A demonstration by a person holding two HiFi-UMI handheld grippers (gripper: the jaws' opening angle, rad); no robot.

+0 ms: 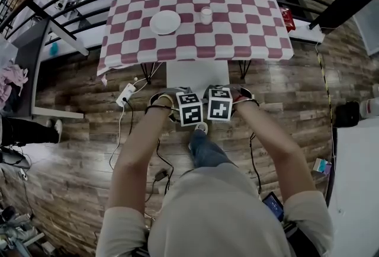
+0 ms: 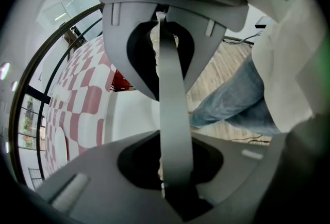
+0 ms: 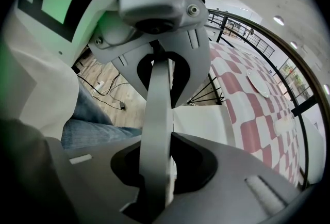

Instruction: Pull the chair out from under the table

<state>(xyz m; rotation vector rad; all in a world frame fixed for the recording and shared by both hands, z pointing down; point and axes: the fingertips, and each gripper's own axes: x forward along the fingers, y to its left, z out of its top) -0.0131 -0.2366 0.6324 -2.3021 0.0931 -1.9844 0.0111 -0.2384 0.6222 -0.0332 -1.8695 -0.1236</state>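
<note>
Left claw (image 1: 188,110) and right claw (image 1: 220,105), side by side, each clamp the top edge of the white chair (image 1: 197,74) back. Its seat sticks partly out from under the checkered table (image 1: 240,31), which carries a plate (image 1: 165,22) and a cup (image 1: 205,15).

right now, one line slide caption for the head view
Left gripper and right gripper clamp the back of the white chair, its seat partly under the checkered table with plate and cup.
</note>
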